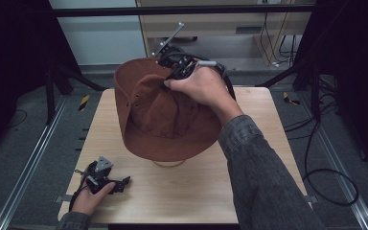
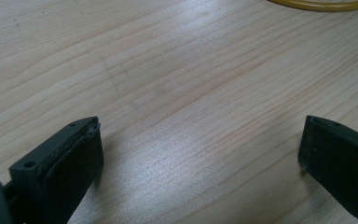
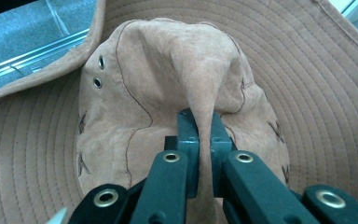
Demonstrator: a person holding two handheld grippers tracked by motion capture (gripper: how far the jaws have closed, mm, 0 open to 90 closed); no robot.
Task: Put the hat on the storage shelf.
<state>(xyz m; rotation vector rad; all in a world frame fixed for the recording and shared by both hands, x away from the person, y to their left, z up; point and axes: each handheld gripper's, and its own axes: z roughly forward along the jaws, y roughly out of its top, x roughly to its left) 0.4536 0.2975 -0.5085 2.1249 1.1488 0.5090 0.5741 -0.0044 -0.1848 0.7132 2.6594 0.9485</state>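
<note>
Pale wooden table (image 1: 182,191) on grey floor, dark frame and cables around. Brown hat (image 1: 163,120) lifted over the table's far half, tilted, brim toward the left, above a yellow ring (image 1: 168,164) lying on the wood. Right tongs (image 3: 204,140) clamped together on a pinched fold of the hat's crown, brim spread all around behind. Left tongs (image 2: 200,149) resting low at the near left corner, spread wide apart with only bare wood between, well apart from the hat
</note>
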